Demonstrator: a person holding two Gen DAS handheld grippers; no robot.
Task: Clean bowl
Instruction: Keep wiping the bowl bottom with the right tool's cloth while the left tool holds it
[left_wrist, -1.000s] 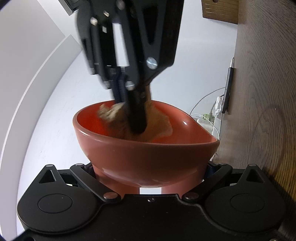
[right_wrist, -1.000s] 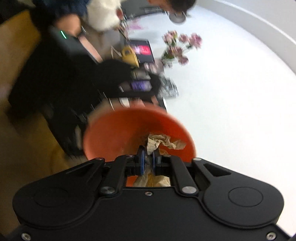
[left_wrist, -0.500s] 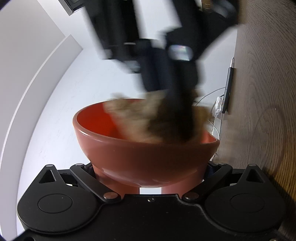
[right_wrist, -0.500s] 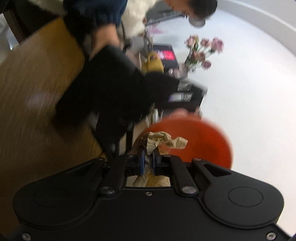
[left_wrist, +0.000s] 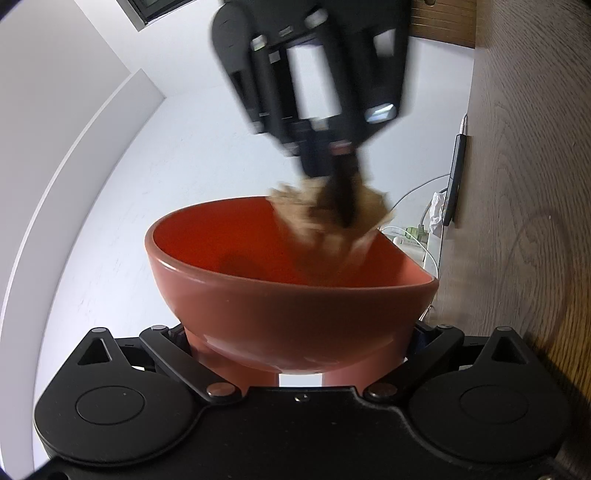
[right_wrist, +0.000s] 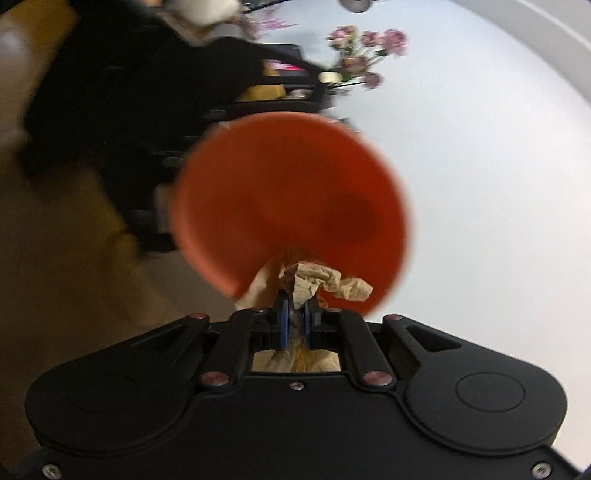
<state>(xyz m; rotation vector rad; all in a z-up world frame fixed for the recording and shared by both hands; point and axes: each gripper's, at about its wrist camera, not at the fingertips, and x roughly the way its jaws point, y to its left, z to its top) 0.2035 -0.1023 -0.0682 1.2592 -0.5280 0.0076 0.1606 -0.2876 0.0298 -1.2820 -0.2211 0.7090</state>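
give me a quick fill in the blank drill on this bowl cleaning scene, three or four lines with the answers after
1. The glossy round bowl held by the left gripper is ____ in colour.
2. The right gripper is shut on a crumpled brown ____ towel.
3. In the left wrist view, the towel is at the bowl's ____ rim.
4. In the right wrist view, a bunch of pink ____ stands beyond the bowl.

Missing words: red; paper; far; flowers
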